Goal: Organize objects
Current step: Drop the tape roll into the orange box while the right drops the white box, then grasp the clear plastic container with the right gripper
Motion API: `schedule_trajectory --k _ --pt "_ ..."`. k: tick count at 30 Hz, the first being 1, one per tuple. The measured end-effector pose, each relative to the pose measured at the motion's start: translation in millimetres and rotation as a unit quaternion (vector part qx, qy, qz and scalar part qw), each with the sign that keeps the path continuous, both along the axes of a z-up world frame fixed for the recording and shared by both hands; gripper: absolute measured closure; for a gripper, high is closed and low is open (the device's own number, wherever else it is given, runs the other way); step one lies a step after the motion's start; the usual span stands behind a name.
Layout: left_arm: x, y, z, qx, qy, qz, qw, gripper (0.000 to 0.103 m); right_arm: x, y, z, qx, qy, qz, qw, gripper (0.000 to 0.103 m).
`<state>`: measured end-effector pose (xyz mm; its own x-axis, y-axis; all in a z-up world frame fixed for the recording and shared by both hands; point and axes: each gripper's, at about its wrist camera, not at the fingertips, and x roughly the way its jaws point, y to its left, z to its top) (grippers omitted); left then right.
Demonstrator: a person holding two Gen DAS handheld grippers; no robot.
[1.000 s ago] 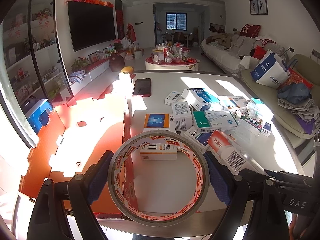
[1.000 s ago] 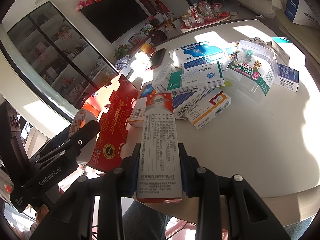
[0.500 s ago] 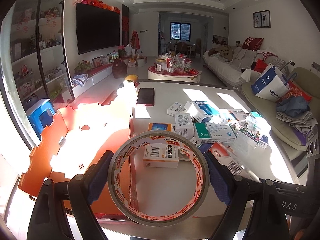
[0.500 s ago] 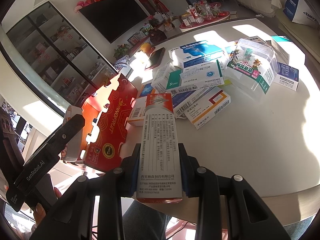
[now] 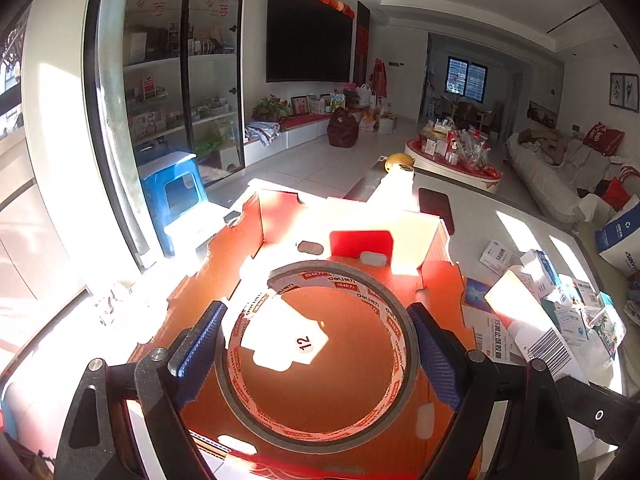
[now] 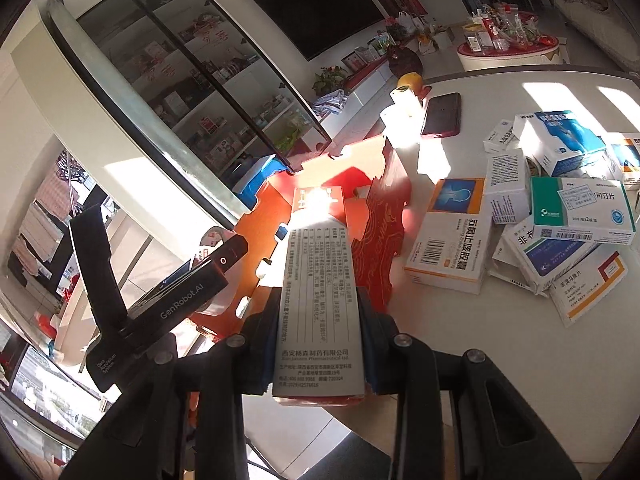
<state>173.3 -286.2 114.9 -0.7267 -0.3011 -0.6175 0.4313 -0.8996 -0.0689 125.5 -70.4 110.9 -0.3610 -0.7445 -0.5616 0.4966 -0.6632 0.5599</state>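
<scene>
My left gripper (image 5: 316,354) is shut on a roll of packing tape (image 5: 320,432) and holds it above the inside of the open red cardboard box (image 5: 280,240). My right gripper (image 6: 318,340) is shut on a long grey and red medicine box (image 6: 318,280), held over the red box's near edge (image 6: 384,232). The left gripper's black body (image 6: 180,300) shows to the left in the right wrist view. A heap of medicine boxes (image 6: 540,216) lies on the white table (image 6: 460,360) to the right of the red box.
A dark phone (image 6: 442,114) and a white roll (image 6: 404,98) lie at the table's far side. A blue stool (image 5: 172,192) stands on the floor beyond the red box. Glass cabinets (image 5: 160,80) line the left wall.
My left gripper has swung left with the tape roll, from over the table to over the red box. My right gripper has moved left with its box toward the red box.
</scene>
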Motion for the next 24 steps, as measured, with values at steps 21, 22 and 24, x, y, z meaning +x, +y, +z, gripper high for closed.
schedule_trajectory --k 21,22,24 --pt "-24 -9 -28 0.052 -0.053 0.001 0.9972 0.001 -27 68 7 0.065 0.047 -0.150 0.985 0.014" --pt "-26 2 -21 0.049 -0.044 -0.014 0.9977 0.000 -25 91 6 0.076 0.050 -0.191 0.977 0.014" --pt "-30 28 -5 0.038 -0.029 -0.056 0.9973 0.000 -16 136 7 0.091 0.059 -0.282 0.953 0.013"
